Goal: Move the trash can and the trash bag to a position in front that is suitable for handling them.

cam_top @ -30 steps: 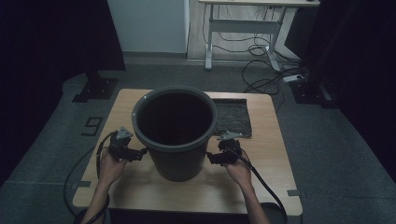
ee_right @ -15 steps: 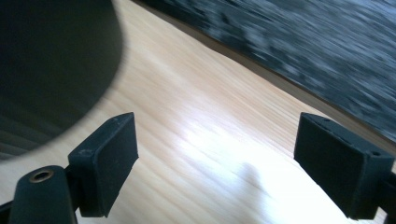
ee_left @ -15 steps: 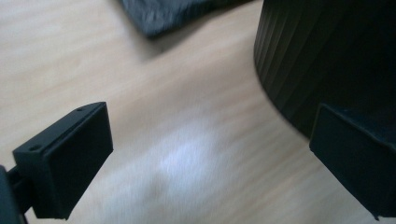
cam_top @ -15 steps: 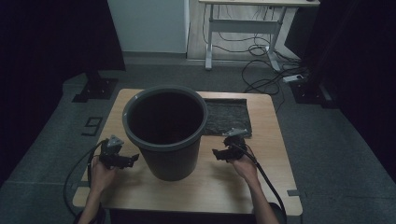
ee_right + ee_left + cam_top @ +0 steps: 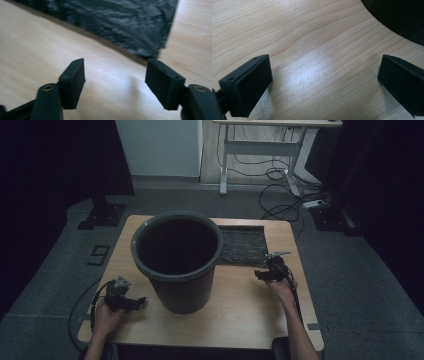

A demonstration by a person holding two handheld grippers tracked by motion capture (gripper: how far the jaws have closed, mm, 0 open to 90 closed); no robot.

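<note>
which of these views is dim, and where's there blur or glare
High view: dim overall, dark room around the table, bin interior nearly black. Left gripper view: sharp wood grain, a pale sheen between the jaws. Right gripper view: brighter, slightly soft, the dark mat blurred.

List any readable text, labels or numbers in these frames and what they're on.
"9": the lone large mark on the floor left of the table; reading uncertain in the dim light.
No print shows on the bucket, the dark mat, or either tool.
</note>
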